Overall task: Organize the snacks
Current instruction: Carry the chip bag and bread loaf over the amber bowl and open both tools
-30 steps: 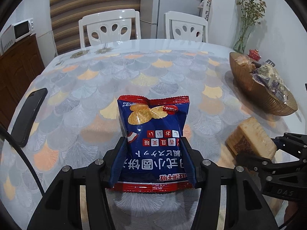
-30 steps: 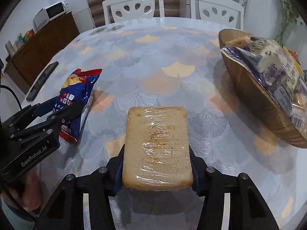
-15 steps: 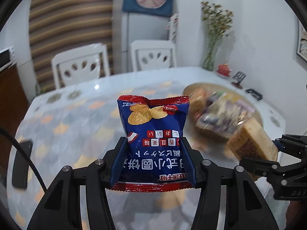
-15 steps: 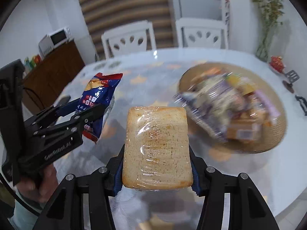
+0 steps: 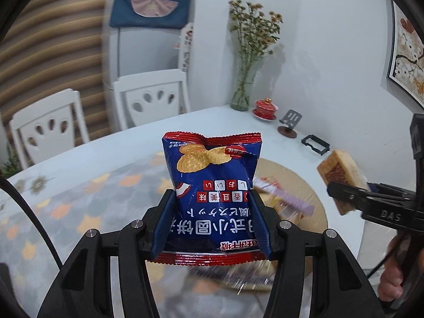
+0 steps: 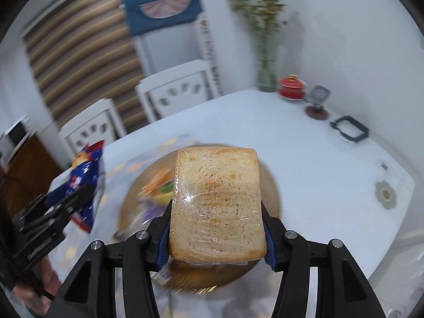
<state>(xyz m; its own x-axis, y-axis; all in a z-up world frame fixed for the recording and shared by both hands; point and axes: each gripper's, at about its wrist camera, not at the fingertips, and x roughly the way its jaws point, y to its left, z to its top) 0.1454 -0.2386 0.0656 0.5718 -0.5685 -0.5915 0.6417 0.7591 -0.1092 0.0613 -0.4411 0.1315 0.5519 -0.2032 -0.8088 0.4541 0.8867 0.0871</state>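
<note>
Both hands are up over the snack bowl [image 6: 273, 185], the golden-brown dish on the bench [image 6: 304, 164], and both are loaded. The left hand-held gripper [image 5: 212, 228] is clamped on a blue cracker bag [image 5: 212, 185] with red crimped edges, its blue pads pressing the bag's two sides; the bag stands upright in the grip, print upside down, held in the air above the near-left part of the bowl. The right hand-held gripper [image 6: 217, 235] is clenched on a plastic-wrapped slice of bread [image 6: 217, 204], held flat-face to the camera and hanging right over the bowl's middle. From the left wrist view, that bread [image 5: 341, 175] floats to the right of the bowl [image 5: 296, 185], pinched in the right hand-held gripper [image 5: 344, 193]. From the right wrist view, the cracker bag [image 6: 84, 185] hangs at the bowl's left edge in the left hand-held gripper [image 6: 71, 204].

The bowl's contents are a blur: some orange, green and purple wrappers, nothing I can name. Beyond the bowl, at the bench's far corner, stand a glass vase of dried flowers [image 5: 246, 90], a red lidded cup [image 5: 265, 108] just beside it, and a small stand [image 5: 290, 123] nearer the bowl. Two white chairs [image 5: 151, 98] sit behind the bench on the bowl's far-left side.
</note>
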